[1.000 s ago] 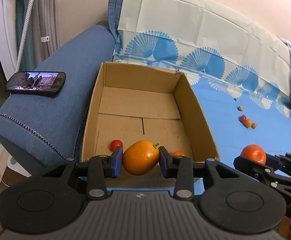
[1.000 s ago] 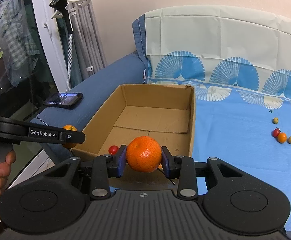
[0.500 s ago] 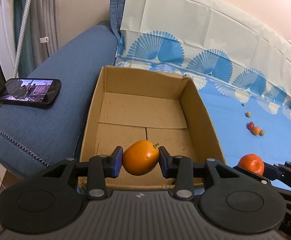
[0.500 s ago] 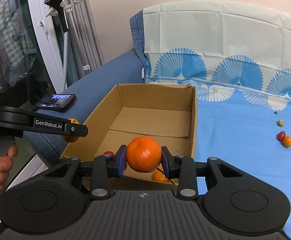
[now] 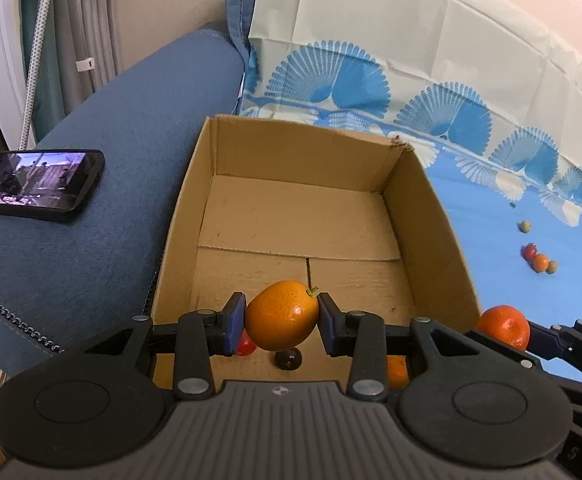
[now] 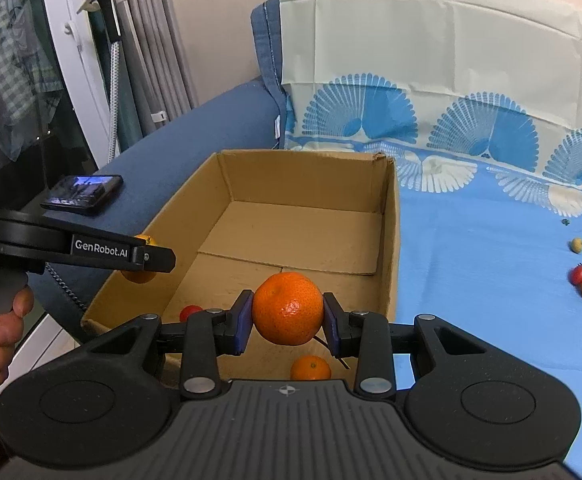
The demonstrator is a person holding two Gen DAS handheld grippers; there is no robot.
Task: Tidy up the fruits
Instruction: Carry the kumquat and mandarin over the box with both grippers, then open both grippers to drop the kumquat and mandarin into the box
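Two handheld grippers, the left gripper [image 5: 281, 322] pinching an oval orange kumquat-like fruit [image 5: 281, 316] and the right gripper [image 6: 287, 320] a round orange mandarin [image 6: 287, 308], hover over the open brown cardboard box [image 5: 407, 184] at frame centre, where lowering close to the floor before parting jaws should prevent bouncing.

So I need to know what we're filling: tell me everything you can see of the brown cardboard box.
The brown cardboard box is open-topped and rectangular, with a floor of overlapping flaps. It sits upright on the blue patterned sheet, against the blue sofa armrest. Its far right corner is frayed. Near its front wall lie a small red tomato, a small orange fruit and a dark round fruit.
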